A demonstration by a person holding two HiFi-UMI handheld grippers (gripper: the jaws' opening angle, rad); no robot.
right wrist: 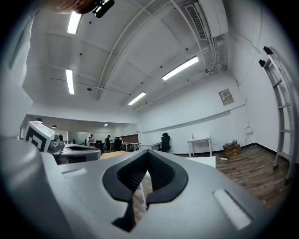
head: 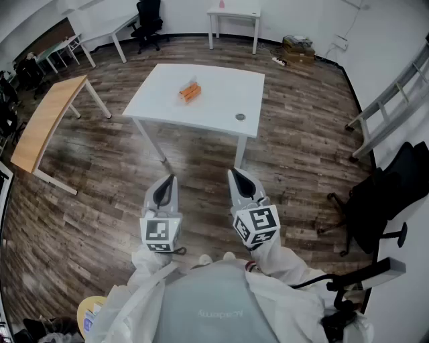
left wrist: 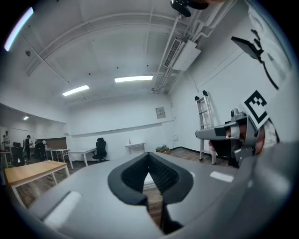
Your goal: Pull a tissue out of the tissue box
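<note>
An orange tissue box (head: pixel 190 92) lies on the white table (head: pixel 214 107), toward its far left part, with a pale tissue showing at its top. Both grippers are held level, side by side, over the wooden floor well short of the table. The left gripper (head: pixel 168 179) is shut with nothing in it, its dark pads meeting at the tip (left wrist: pixel 148 154). The right gripper (head: pixel 235 173) is likewise shut and empty (right wrist: pixel 148 153). The left gripper view catches the right gripper (left wrist: pixel 224 133) off to the side. The box does not show in either gripper view.
A small round grey object (head: pixel 240 117) sits near the table's near right corner. A wooden table (head: pixel 47 120) stands to the left, a black office chair (head: pixel 385 194) and a ladder (head: pixel 395 94) to the right. A white desk (head: pixel 234 15) and cardboard boxes (head: pixel 298 45) line the far wall.
</note>
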